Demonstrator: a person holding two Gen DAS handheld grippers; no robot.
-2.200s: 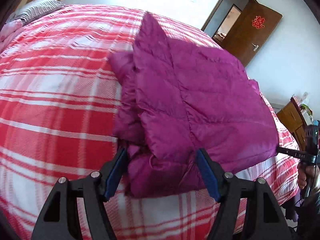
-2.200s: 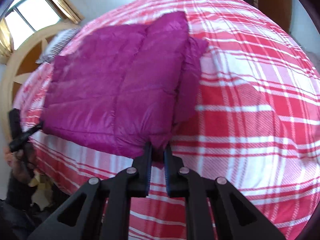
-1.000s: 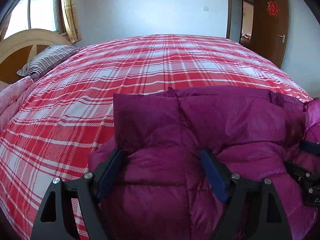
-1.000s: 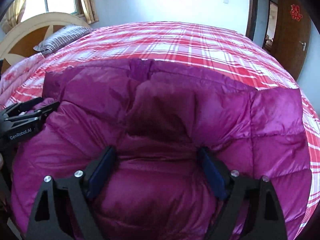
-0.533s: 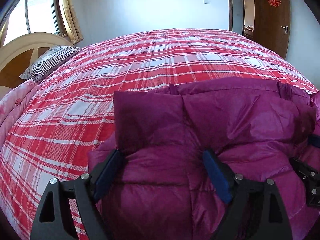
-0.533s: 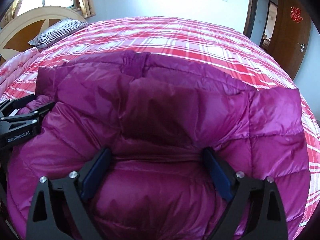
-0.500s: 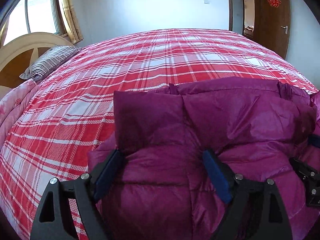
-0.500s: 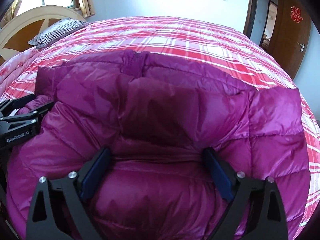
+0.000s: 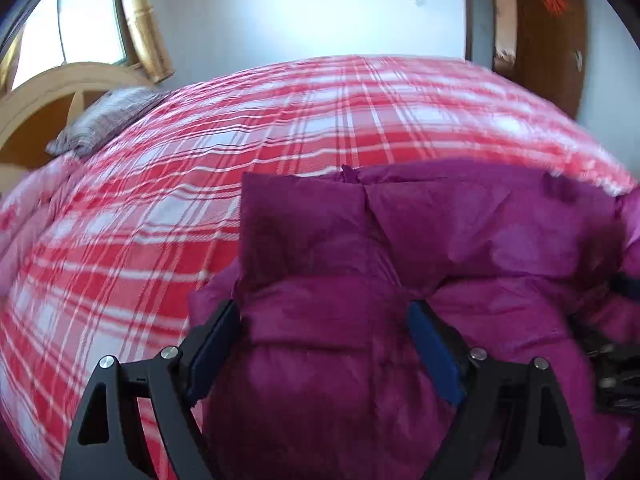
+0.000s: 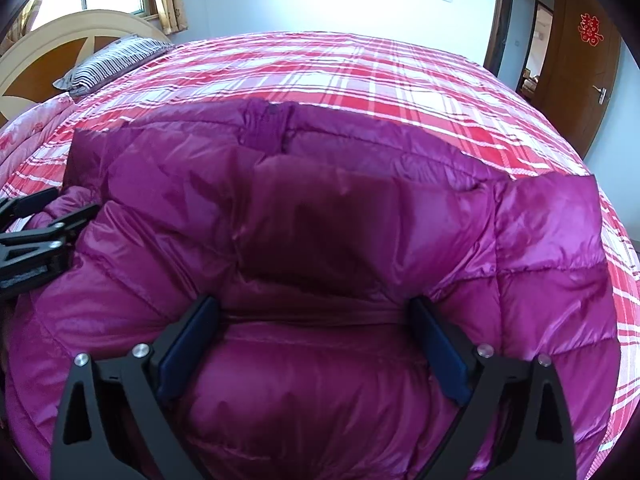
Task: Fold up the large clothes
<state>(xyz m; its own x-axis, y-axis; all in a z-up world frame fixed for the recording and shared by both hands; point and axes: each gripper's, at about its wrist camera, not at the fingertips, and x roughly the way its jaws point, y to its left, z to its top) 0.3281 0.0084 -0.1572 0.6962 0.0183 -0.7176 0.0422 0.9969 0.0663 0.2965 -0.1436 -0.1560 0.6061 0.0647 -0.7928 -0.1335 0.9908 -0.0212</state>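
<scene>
A magenta quilted down jacket (image 9: 460, 236) lies folded on a red and white plaid bed (image 9: 200, 184). My left gripper (image 9: 322, 320) is open, its jaws wide apart over the jacket's left part, with puffy fabric bulging between them. My right gripper (image 10: 314, 320) is open too, its jaws wide apart over the middle of the jacket (image 10: 360, 220). The left gripper shows in the right wrist view (image 10: 36, 236) at the jacket's left edge. The right gripper appears blurred at the right edge of the left wrist view (image 9: 616, 360).
A striped pillow (image 10: 112, 60) and a curved wooden headboard (image 10: 48, 48) are at the far left. A pink quilt (image 10: 24, 128) lies beside the pillow. A brown door (image 10: 580, 68) stands at the far right. Plaid bed surface (image 10: 400, 80) stretches beyond the jacket.
Both grippers have stayed open over the jacket since one second ago. The left wrist view has shifted slightly and is blurred. About two seconds ago the right gripper was shut on the jacket's edge.
</scene>
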